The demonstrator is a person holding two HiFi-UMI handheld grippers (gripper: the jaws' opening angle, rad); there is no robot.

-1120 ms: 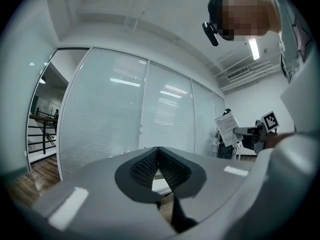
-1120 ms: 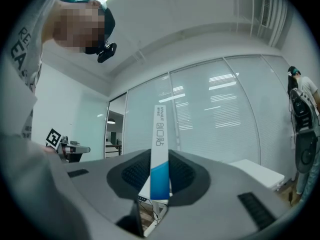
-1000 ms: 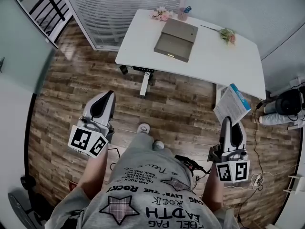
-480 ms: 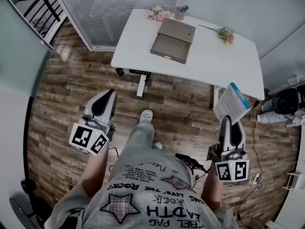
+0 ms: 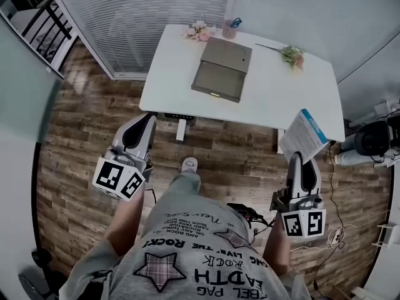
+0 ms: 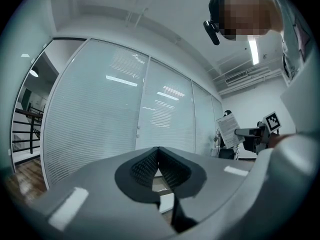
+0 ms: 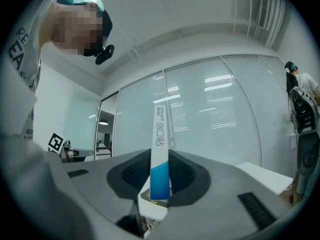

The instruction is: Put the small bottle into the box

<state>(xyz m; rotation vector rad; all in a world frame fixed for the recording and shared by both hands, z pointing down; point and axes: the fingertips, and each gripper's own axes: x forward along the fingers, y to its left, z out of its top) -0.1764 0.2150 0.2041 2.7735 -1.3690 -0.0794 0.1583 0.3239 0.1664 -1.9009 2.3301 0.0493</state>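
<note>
A flat grey box point(image 5: 222, 67) lies shut on the white table point(image 5: 275, 95) ahead of me. My right gripper point(image 5: 299, 162) is held at waist height over the floor, shut on a thin white and blue carton point(image 5: 304, 135) that sticks up out of the jaws. In the right gripper view the carton point(image 7: 159, 134) stands edge-on between the pads of that gripper point(image 7: 160, 160). My left gripper point(image 5: 142, 120) hangs on the other side of my body, shut with nothing in it point(image 6: 159, 155). I cannot make out any small bottle.
Two small bunches of flowers point(image 5: 199, 31) point(image 5: 291, 56) and a cup point(image 5: 230, 27) with scissors stand along the table's far edge. Glass walls with blinds point(image 5: 156, 11) run behind it. A black bag point(image 5: 374, 137) and cables point(image 5: 250, 214) lie on the wooden floor at the right.
The table and grey box have come closer and slid down and left in the head view. Both grippers keep their places beside my body, the right still gripping the carton.
</note>
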